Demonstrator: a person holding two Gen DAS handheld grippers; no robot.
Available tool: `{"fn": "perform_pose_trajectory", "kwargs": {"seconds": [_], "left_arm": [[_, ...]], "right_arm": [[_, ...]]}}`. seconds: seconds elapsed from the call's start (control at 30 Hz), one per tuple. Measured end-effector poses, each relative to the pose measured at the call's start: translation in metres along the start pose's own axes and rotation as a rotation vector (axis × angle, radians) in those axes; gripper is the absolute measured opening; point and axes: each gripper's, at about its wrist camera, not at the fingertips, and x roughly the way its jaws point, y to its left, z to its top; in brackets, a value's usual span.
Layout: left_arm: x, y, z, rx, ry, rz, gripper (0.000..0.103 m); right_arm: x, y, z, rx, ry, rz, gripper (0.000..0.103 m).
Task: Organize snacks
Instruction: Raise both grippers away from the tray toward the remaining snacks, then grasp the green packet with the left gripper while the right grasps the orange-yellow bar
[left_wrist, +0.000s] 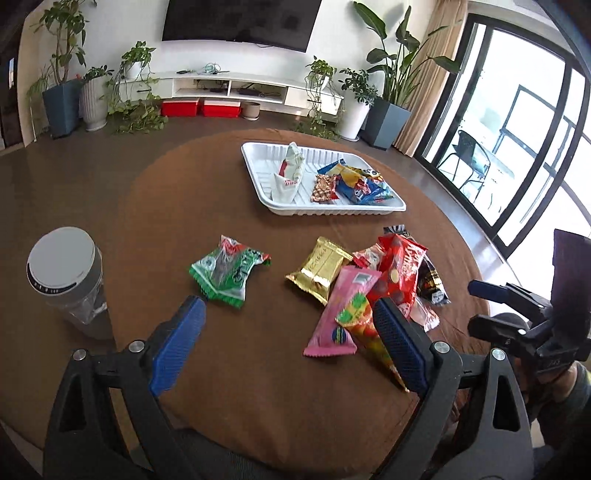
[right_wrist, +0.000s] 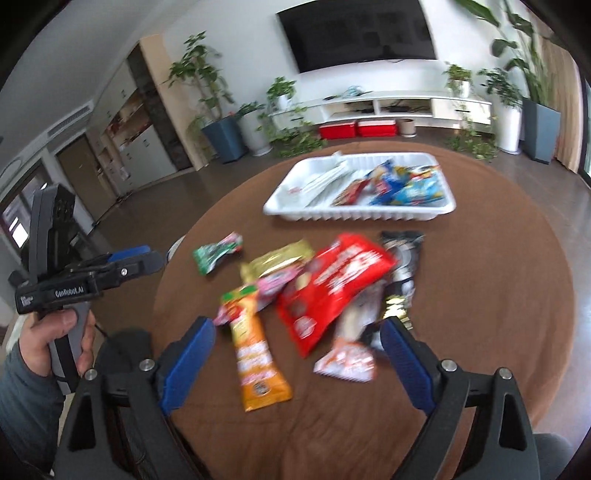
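brown cloth covers the round surface (left_wrist: 229, 369), where a white plastic tray (left_wrist: 258, 177) at the far side already gathers sorted snacks. nearer, loose packets, among them a red foil bag (right_wrist: 340, 280) and a green wrapped sweet (left_wrist: 225, 273), await sorting; left gripper (left_wrist: 288, 325) and right gripper (right_wrist: 299, 345) hover with fingers wide, holding nothing.

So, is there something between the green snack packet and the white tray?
Nothing visible. Between the green snack packet and the white tray lies only bare brown tablecloth; the snack pile sits off to one side.
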Motion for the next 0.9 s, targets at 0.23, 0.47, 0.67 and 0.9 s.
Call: {"fn": "perform_pose_trajectory", "kwargs": {"seconds": [0.23,0.47,0.67,0.9], "left_arm": [[-0.01,-0.013,-0.024,0.058,0.023,-0.059,0.092],[-0.003,-0.018,-0.023,0.063,0.037,-0.094,0.092],[-0.002,-0.007,-0.023,0.043,0.043,-0.088,0.092],[0.0,0.003,-0.019,0.036,0.047,-0.065,0.091]], "right_arm": [[0.035,0.042,-0.012,-0.133,0.108,-0.001,0.075],[0.062,0.048,-0.017,-0.185,0.181,-0.02,0.066],[0.079,0.048,-0.014,-0.198,0.224,-0.019,0.061],[0.093,0.047,-0.015,-0.177,0.264,0.0,0.055]]}}
